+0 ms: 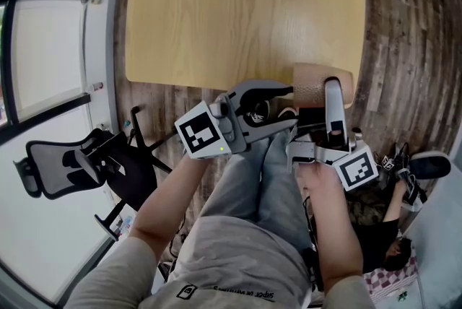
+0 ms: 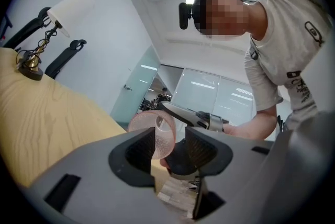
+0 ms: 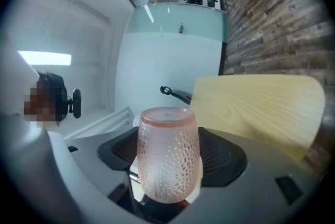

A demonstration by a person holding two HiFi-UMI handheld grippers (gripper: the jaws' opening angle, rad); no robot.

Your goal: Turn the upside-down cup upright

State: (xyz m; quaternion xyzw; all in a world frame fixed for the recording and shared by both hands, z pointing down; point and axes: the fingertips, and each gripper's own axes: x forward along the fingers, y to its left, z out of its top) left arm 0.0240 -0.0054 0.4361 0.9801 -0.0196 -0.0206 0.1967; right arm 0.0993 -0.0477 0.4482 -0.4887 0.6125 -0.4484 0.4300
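Right tool (image 3: 170, 154) around pink cup (image 3: 167, 170)

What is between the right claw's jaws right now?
The pink cup, clamped on both sides by the right claw. The right gripper view shows it plainly.

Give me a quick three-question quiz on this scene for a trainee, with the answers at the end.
1. True or false: the right gripper is shut on the cup.
2. Multiple choice: the jaws of the left gripper are A) apart, pressing on nothing; B) clamped on the cup; C) out of sight.
3. Fill in: the cup is ___ in colour.

Key: 1 true; 2 A; 3 pink.
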